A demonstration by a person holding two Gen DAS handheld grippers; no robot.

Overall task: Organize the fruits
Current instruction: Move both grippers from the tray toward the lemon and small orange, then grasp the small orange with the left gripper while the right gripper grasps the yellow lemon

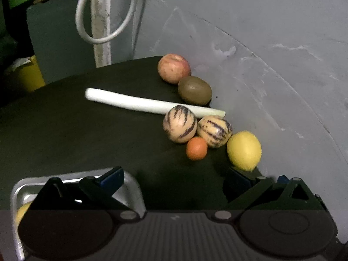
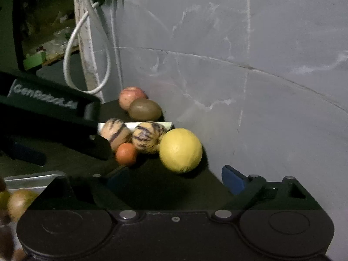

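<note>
Left wrist view: the left gripper [image 1: 174,179] stands with its jaws wide apart and nothing between them, above a dark table [image 1: 65,130]. Along the grey wall [image 1: 261,43] lies a row of fruit: an apple [image 1: 174,68] touching a kiwi [image 1: 194,90], two striped melons [image 1: 180,123] [image 1: 214,131] touching each other, a small orange [image 1: 196,148] against them, and a lemon [image 1: 244,150] just beside. A white stalk [image 1: 141,103] lies across the table, its far end partly hidden behind the striped melons. A metal tray [image 1: 132,187] sits at lower left, largely covered by the gripper body; a yellowish item inside is cut off and cannot be identified.

Right wrist view: the right gripper [image 2: 176,179] is open and empty, with the lemon [image 2: 180,150] just ahead of it. The left gripper's body [image 2: 50,117] hides part of one striped melon [image 2: 115,133] and most of the stalk. The other melon [image 2: 148,138], orange [image 2: 126,154], kiwi [image 2: 144,109] and apple [image 2: 130,96] are visible. The tray [image 2: 30,178] at lower left holds blurred fruit, cut off by the frame edge.
</note>
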